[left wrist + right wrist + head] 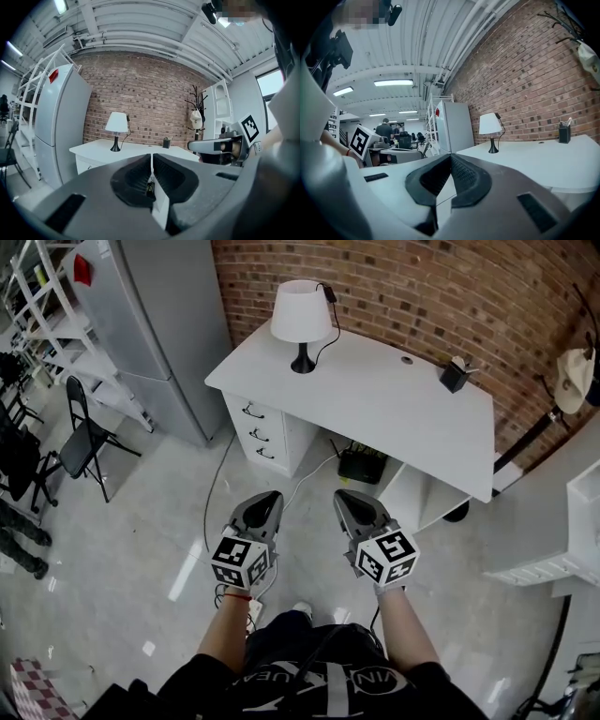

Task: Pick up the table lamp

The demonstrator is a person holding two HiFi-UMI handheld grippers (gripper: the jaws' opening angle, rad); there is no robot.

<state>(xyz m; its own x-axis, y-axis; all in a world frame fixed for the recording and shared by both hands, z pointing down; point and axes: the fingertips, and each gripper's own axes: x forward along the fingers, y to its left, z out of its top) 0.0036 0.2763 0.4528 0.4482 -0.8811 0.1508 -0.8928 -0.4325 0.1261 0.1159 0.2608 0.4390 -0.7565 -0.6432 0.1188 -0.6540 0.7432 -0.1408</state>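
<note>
Two handheld grippers held out toward a white desk [403,418].
Left gripper [265,503] and right gripper [351,502] both closed, empty; table lamp [302,322] stands well ahead on the desk.

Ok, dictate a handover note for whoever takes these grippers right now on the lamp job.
Left gripper: shut, empty. Right gripper: shut, empty. Both are over the floor, short of the desk.
Lamp: upright at the desk's far left corner by the brick wall, untouched.
Done: nothing yet.
Left: get to the desk, open a gripper, grip the lamp, lift it.
</note>
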